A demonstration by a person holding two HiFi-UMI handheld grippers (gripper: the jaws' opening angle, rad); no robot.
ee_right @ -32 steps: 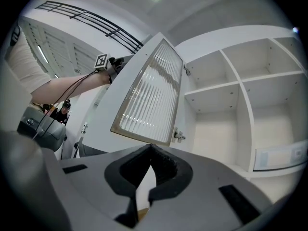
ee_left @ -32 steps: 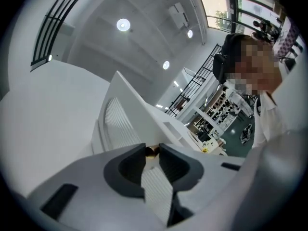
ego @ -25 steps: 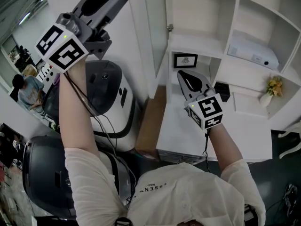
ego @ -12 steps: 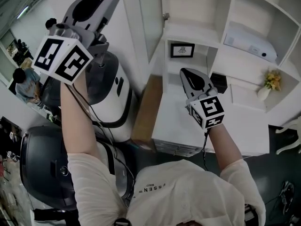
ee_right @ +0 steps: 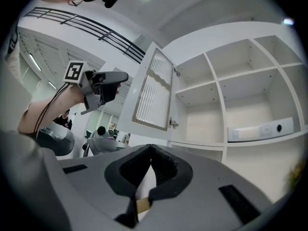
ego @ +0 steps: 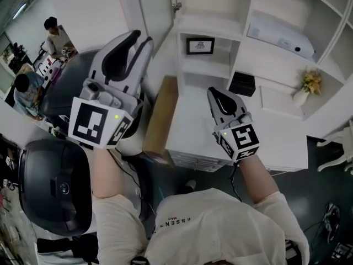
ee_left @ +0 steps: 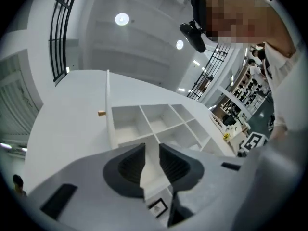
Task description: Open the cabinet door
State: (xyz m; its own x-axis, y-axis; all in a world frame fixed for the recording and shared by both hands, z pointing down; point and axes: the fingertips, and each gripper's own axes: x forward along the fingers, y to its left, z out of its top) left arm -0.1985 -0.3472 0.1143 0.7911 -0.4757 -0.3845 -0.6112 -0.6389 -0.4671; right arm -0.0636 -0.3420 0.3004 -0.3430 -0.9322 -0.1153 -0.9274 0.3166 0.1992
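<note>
Matt white cabinet (ego: 270, 58), glossy black plastic shell (ego: 49, 186)

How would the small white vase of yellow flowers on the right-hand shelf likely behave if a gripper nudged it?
The small white vase looks narrow, with yellow flowers rising above it, so it would probably tip easily. Its smooth white surface suggests ceramic: likely slippery and breakable. It is small, so probably light.

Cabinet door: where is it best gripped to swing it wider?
Probably the small wooden knob near the free edge of the cabinet door, approached from the door's outer face on the left, where the knob juts out.
</note>
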